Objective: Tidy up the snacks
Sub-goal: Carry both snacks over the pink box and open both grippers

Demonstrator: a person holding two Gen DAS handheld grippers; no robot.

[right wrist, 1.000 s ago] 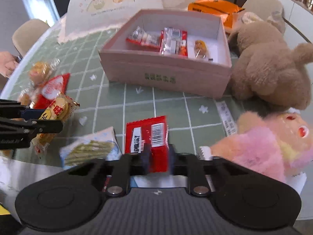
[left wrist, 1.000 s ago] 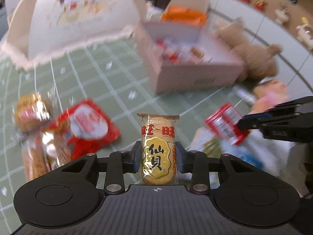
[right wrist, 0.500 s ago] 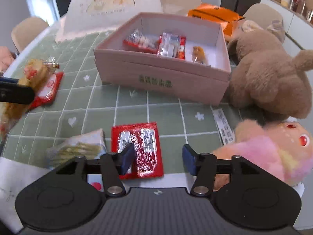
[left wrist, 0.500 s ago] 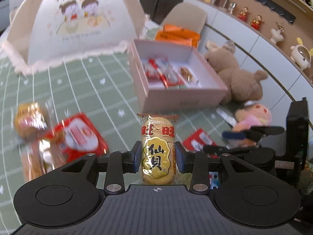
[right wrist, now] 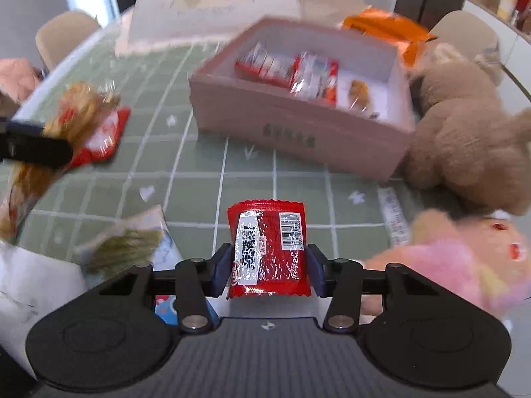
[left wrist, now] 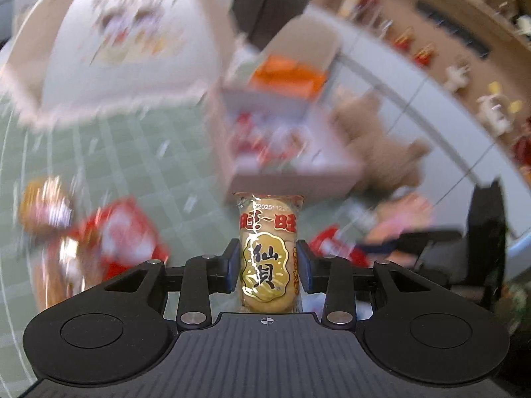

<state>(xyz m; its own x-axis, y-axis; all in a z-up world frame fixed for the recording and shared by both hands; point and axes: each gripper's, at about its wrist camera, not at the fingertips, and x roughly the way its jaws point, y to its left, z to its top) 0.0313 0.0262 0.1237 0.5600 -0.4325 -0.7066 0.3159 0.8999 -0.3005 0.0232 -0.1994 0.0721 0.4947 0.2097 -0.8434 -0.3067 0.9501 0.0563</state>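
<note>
Item: left gripper [left wrist: 267,270], clamped on the yellow rice-cracker packet [left wrist: 267,255], which stands upright between my pads. Item: right gripper [right wrist: 267,269], jaws closing on the red snack packet [right wrist: 268,252], pads at its edges. Destination: pink box [right wrist: 298,136], at twelve o'clock from the red packet, well apart. Handling note: I would judge it best to confirm the right grip before lifting, then carry both packets over the near wall.
</note>
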